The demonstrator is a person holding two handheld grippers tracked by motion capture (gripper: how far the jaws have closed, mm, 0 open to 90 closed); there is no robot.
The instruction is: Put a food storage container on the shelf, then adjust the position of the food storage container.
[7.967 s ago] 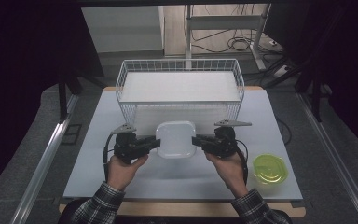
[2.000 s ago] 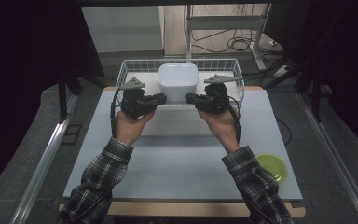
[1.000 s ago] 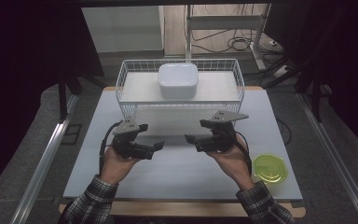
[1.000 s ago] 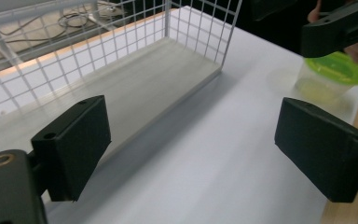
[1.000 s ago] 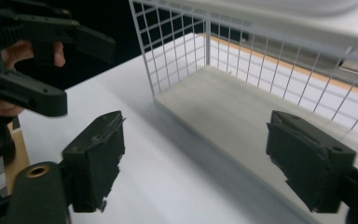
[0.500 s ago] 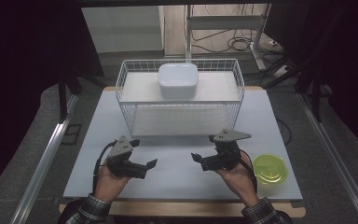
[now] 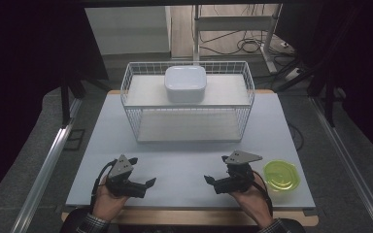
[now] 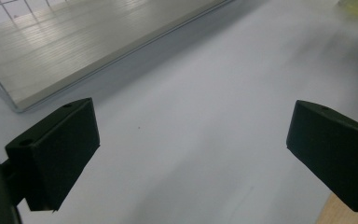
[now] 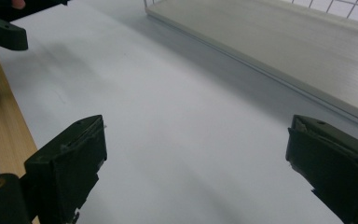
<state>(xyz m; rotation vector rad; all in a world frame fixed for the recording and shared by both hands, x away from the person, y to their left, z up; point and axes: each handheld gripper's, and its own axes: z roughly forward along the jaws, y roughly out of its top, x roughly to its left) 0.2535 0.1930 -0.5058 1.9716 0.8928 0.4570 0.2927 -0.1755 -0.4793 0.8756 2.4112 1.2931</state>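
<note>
At the near edge of the tabletop (image 7: 189, 160) we hold the left gripper (image 7: 145, 185) and the right gripper (image 7: 210, 181), low over the white surface and turned inward so their tips face each other across a bare stretch of board. Both have just been opening; in the left gripper view (image 8: 191, 140) and the right gripper view (image 9: 196, 154) the jaws stand wide with nothing between them, just the pale tabletop below. In the right gripper view we also catch the tip of the left gripper at the upper left corner, by the wooden edge of the board. Just to the right of our right hand (image 7: 250, 199) lies a lid (image 7: 281, 175), yellow-green and round, flat on the tabletop near its right edge. Farther off, well apart from both grippers, stands a rack (image 7: 245, 104) of white wire with a lower shelf and an upper one. The lower shelf carries nothing that we can see. On the upper shelf sits the box (image 7: 185, 82), white with rounded corners, about midway between the rack's two ends and straight ahead of the gap between our grippers. Whether it is open or covered we cannot tell.
</note>
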